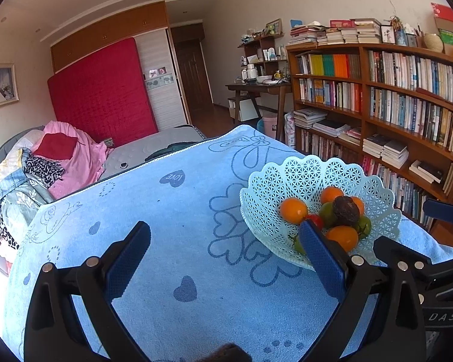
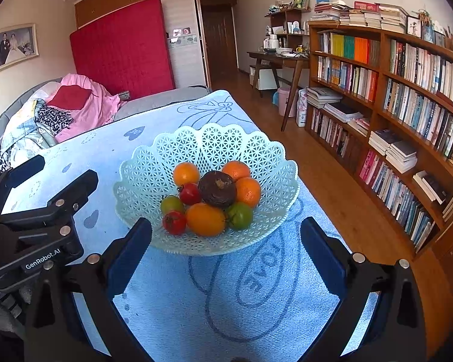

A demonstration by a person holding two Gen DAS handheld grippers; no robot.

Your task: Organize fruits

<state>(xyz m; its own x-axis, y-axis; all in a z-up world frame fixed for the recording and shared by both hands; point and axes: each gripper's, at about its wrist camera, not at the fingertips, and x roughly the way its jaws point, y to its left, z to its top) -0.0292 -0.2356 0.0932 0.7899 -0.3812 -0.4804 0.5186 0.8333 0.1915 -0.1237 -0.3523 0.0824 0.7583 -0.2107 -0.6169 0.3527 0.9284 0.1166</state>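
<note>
Pale green lattice basket point(image 2: 207, 150) sits on the blue towel point(image 2: 178, 295) that covers the desk, toward the towel's bookshelf-side edge. All fruit is inside the basket, heaped at its centre. A dark brown round fruit point(image 2: 217, 192) rides on top of the heap. Three oranges ring it: one point(image 2: 186, 173) on the bed side, one point(image 2: 236, 169) behind, one point(image 2: 248, 192) on the bookshelf side. A larger yellow-orange fruit point(image 2: 205, 219) lies at the basket's near side. Two red tomatoes point(image 2: 190, 193) point(image 2: 174, 222) and two green ones point(image 2: 171, 204) point(image 2: 240, 215) fill the gaps around it.

Right gripper point(image 2: 226, 235) hovers just short of the basket's near rim, fingers spread wide, nothing between them.

Left gripper point(image 1: 225, 241) hangs over bare towel on the basket's bed side, fingers likewise released and empty; its right finger point(image 1: 320, 256) overlaps the basket rim in the left wrist view, contact not discernible.

Bookshelf point(image 2: 392, 96) stands beyond the basket across the wood floor.
</note>
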